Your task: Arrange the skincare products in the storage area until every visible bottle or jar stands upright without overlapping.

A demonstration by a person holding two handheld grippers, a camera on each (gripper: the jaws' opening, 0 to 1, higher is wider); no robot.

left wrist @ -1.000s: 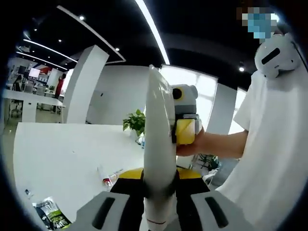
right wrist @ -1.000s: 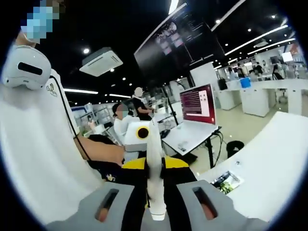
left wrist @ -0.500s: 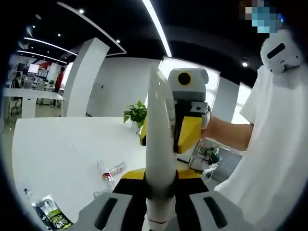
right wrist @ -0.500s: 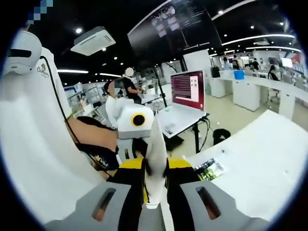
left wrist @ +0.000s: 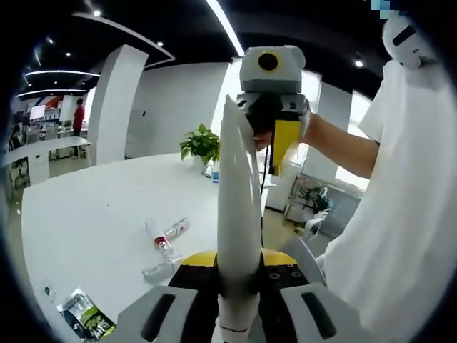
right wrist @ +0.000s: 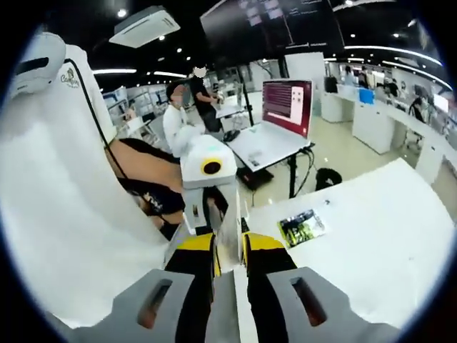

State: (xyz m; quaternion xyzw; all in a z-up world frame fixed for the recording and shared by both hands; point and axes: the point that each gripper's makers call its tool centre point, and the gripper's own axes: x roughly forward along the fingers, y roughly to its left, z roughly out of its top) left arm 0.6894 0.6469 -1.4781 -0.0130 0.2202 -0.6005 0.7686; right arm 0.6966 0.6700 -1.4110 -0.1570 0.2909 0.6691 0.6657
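- White tube (left wrist: 238, 214) is what my left tool (left wrist: 238, 314) grips, pointing to 12 o'clock.
- My right tool (right wrist: 230, 246) clamps its thin edge.
- Small bottles (left wrist: 163, 239) lie on the surface (left wrist: 100, 214) at 9 o'clock.

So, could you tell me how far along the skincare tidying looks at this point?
Nothing looks done yet. Small bottles lie on their sides on the white table, with a packet near its edge. In hand: both hand-held grippers are shut on one white tube, left and right. Every bottle remains to be stood upright.
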